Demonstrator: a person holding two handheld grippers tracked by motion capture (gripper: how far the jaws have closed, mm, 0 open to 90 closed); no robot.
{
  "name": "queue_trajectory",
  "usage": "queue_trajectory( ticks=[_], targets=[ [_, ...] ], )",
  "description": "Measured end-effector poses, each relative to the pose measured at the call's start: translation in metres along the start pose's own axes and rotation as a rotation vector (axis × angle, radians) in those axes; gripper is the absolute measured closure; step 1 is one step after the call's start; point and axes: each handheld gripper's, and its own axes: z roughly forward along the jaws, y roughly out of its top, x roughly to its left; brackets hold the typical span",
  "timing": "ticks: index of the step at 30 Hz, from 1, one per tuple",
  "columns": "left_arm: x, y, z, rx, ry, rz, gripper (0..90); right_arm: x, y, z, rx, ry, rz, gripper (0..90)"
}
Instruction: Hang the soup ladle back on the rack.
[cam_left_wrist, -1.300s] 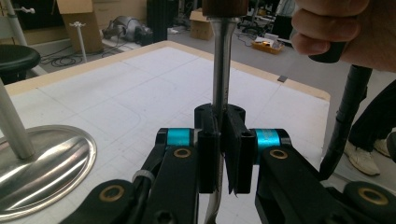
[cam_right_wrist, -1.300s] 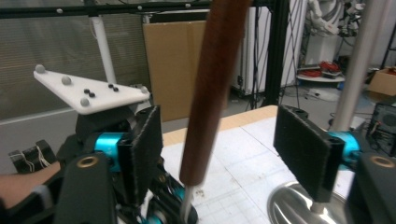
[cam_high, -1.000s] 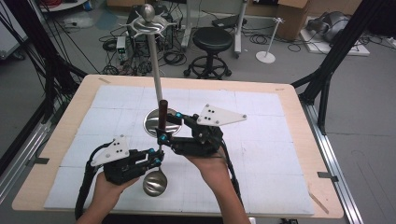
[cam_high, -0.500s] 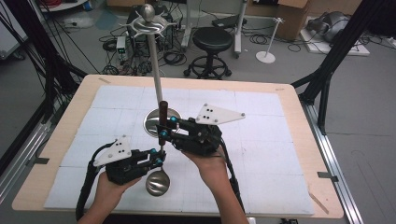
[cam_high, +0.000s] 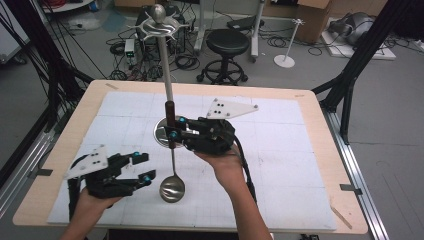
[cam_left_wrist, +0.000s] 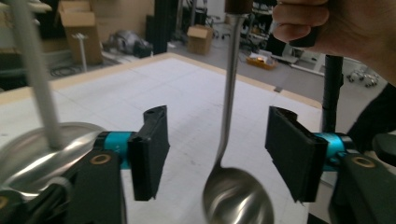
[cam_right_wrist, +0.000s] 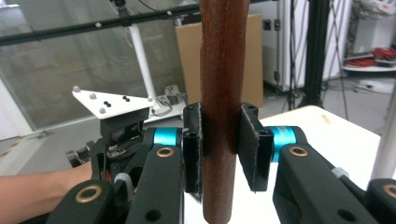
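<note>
- The thing here is a ladle (cam_high: 172, 170): long thin metal shaft, dark brown wooden handle (cam_right_wrist: 223, 107) on top, round shiny steel bowl (cam_left_wrist: 238, 198) at the bottom.
- It's hanging pretty much straight up and down, handle up, bowl down.
- The wooden handle is pinched between two black pads, so the ladle is held at its top end.
- From above, the bowl sits low over the white gridded mat, near the front-middle of the table. Can't tell if it touches the mat or just hovers.
- The bowl's concave, mirror-polished and a bit blurry up close.
- The shaft narrows where it meets the wood.
</note>
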Motion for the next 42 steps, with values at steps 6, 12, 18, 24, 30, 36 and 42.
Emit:
queue_trajectory(
  ticks=[6, 12, 18, 24, 30, 36, 42],
  targets=[
    [0.02, -0.011, -0.039, -0.054, 0.072, 0.027, 18.6, -0.007, 0.017, 0.012, 0.018, 0.02, -0.026, 72.8],
    [0.037, -0.019, -0.064, -0.084, 0.168, 0.02, 16.1, -0.014, 0.034, 0.025, 0.041, 0.01, -0.042, 72.8],
    [0.045, -0.024, -0.08, -0.099, 0.227, 0.022, 16.1, -0.023, 0.049, 0.038, 0.03, 0.007, -0.036, 72.8],
    [0.046, -0.033, -0.087, -0.119, 0.254, -0.005, 16.3, -0.03, 0.063, 0.052, 0.055, 0.002, -0.052, 72.8],
    [0.045, -0.037, -0.085, -0.107, 0.245, -0.013, 16.7, -0.036, 0.074, 0.064, 0.058, -0.004, -0.055, 72.7],
    [0.043, -0.041, -0.08, -0.087, 0.242, -0.012, 16.6, -0.04, 0.087, 0.072, 0.056, -0.008, -0.064, 72.7],
    [0.043, -0.042, -0.079, -0.08, 0.241, -0.011, 16.7, -0.05, 0.098, 0.076, 0.039, -0.014, -0.046, 72.7]
  ],
)
